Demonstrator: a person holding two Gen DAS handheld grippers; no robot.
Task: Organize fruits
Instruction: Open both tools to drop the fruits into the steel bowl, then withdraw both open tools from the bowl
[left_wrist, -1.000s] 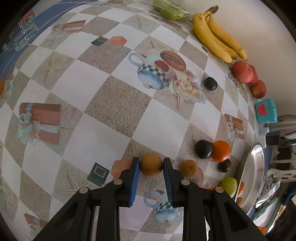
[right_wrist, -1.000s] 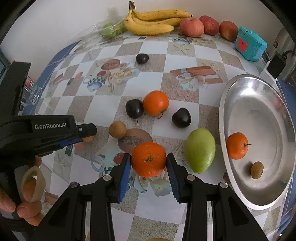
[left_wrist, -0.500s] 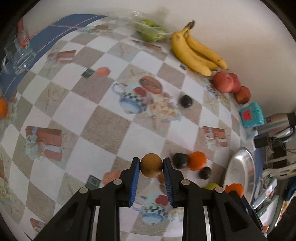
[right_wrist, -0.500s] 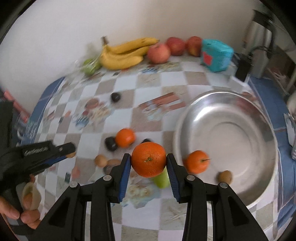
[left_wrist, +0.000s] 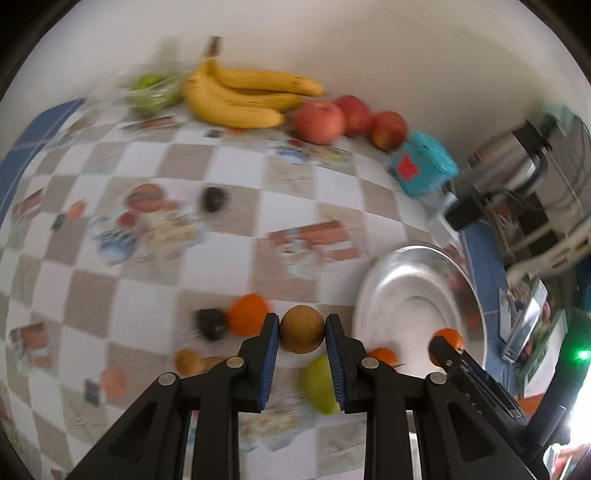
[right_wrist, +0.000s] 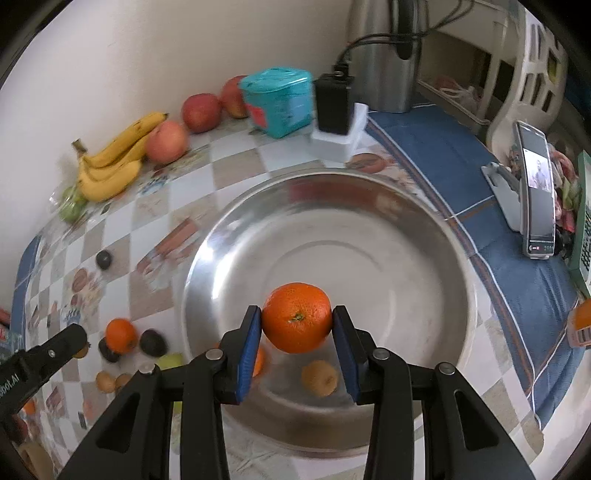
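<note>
My left gripper (left_wrist: 302, 332) is shut on a small round brown fruit (left_wrist: 302, 329) and holds it above the table, left of the steel bowl (left_wrist: 388, 280). My right gripper (right_wrist: 296, 325) is shut on an orange (right_wrist: 296, 322) and holds it over the steel bowl (right_wrist: 424, 240). An orange (right_wrist: 258, 361) and a small brown fruit (right_wrist: 319, 378) lie in the bowl, partly hidden by my fingers. On the table lie an orange (left_wrist: 246, 314), dark plums (left_wrist: 210, 323), a green mango (left_wrist: 319, 382) and brown fruits (left_wrist: 187, 362).
Bananas (left_wrist: 236, 99), red apples (left_wrist: 320, 122), green fruit in a bag (left_wrist: 151, 92) and a teal box (left_wrist: 423, 168) line the back wall. A kettle (right_wrist: 380, 55), a black plug (right_wrist: 334, 103) and a phone on a stand (right_wrist: 535, 188) stand right of the bowl.
Both grippers have lifted their fruits and swung right. The right gripper with the orange is now over the bowl. The left gripper with the brown fruit has come nearer the bowl.
</note>
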